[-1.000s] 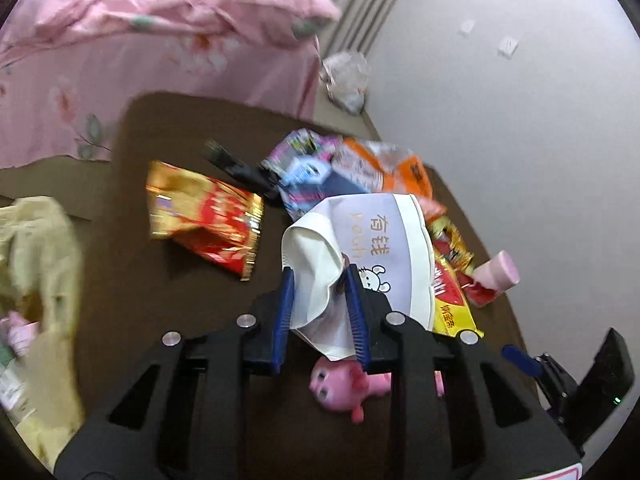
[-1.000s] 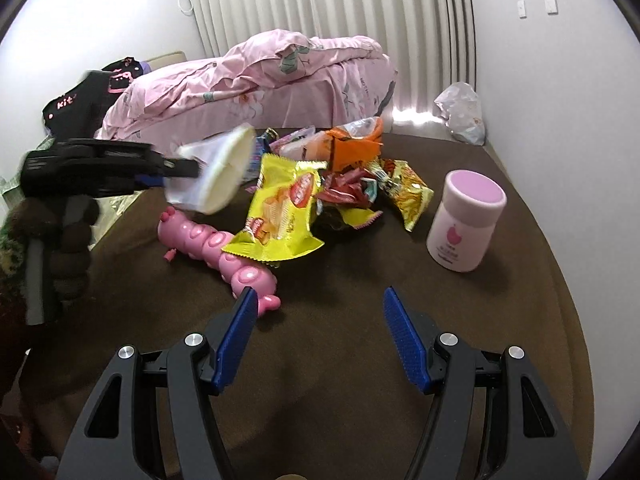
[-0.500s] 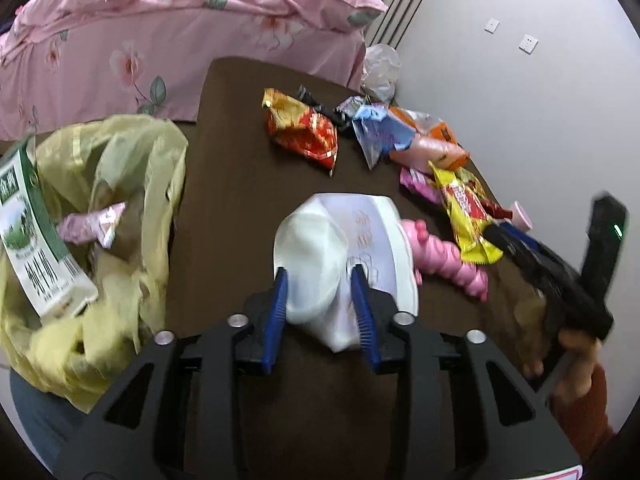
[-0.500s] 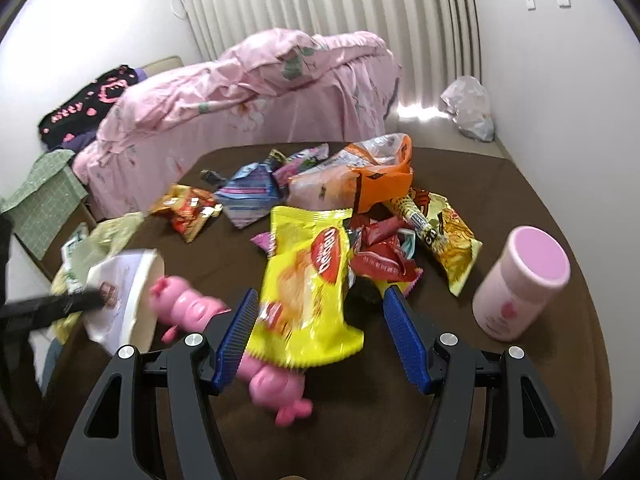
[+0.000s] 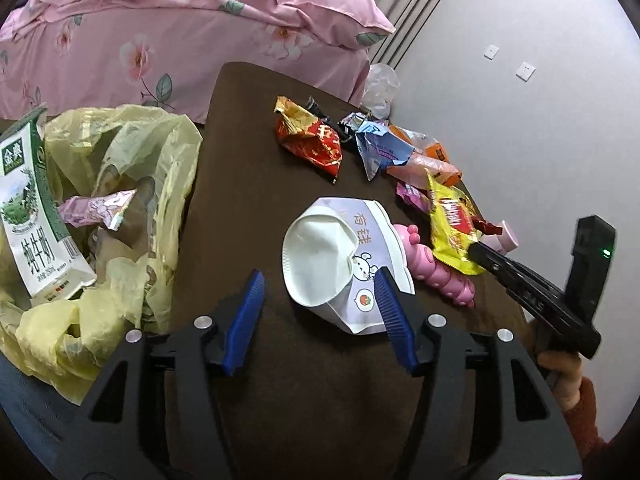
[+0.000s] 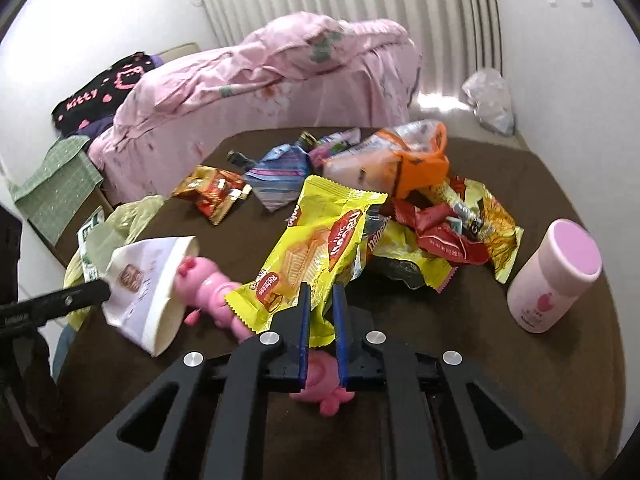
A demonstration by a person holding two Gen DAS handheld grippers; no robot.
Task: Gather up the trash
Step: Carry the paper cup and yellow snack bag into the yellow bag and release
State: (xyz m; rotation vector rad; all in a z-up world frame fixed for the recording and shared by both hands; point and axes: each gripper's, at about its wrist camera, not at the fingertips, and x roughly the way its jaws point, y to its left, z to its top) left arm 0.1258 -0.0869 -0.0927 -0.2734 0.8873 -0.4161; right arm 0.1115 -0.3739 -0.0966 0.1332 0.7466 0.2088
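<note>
My left gripper [image 5: 318,276] hovers over the brown table [image 5: 248,184], and its jaws are opening. A crushed white paper cup [image 5: 332,264] with a rabbit print sits between them, leaning on the right pad and clear of the left one. Beside the table's left edge gapes a yellow trash bag [image 5: 120,184] holding a milk carton [image 5: 32,208]. My right gripper [image 6: 321,292] is shut on the near end of a yellow biscuit wrapper [image 6: 320,240], above a pink toy caterpillar [image 6: 208,284].
Several snack wrappers lie on the table: a red-gold one [image 6: 212,192], a blue one [image 6: 280,172], an orange bag [image 6: 416,160]. A pink-lidded jar [image 6: 556,276] stands at the right. A pink bed [image 5: 160,32] lies behind, and a white plastic bag [image 6: 488,96] is on the floor.
The left gripper carried the cup toward the trash bag side and its jaws spread apart. The right gripper moved forward over the yellow wrapper and shut on it.
</note>
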